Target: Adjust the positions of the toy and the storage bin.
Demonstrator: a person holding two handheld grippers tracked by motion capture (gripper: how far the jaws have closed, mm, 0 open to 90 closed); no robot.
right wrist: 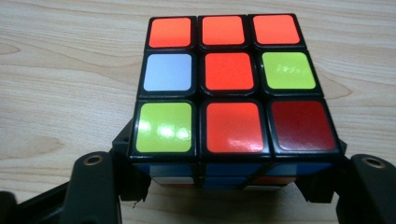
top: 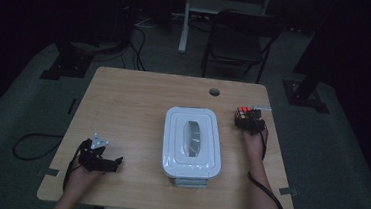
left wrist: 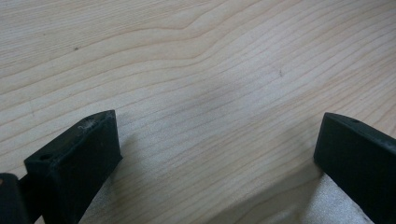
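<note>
The table (top: 133, 105), pale wood with a visible grain, took up the middle of the high view, with a small dark round hole (top: 214, 92) near its far edge at about 12 o'clock. A dark folding chair (top: 239, 38) stood on the floor beyond it, also toward 12 o'clock.

A white box (top: 192, 142) with a closed lid and a recessed handle sat at the table's centre, its long side running from 12 to 6 o'clock.

The left gripper (top: 111, 163) rested on the table at about 8 o'clock from the box, well apart from it, held by the left hand (top: 80, 179). In the left gripper view its jaws stood spread wide with only bare wood between them.

The right gripper (top: 252, 121) lay at about 2 o'clock from the box, near the table's right edge, with the right hand (top: 253, 142) behind it. A cube (right wrist: 231, 84) sat between its jaws, resting on the table. In the right gripper view the cube's top face showed mostly orange tiles, with two yellow-green, one white and one dark red. The jaws flanked the cube's lower sides closely; whether they pressed it or merely bracketed it could not be told.
</note>
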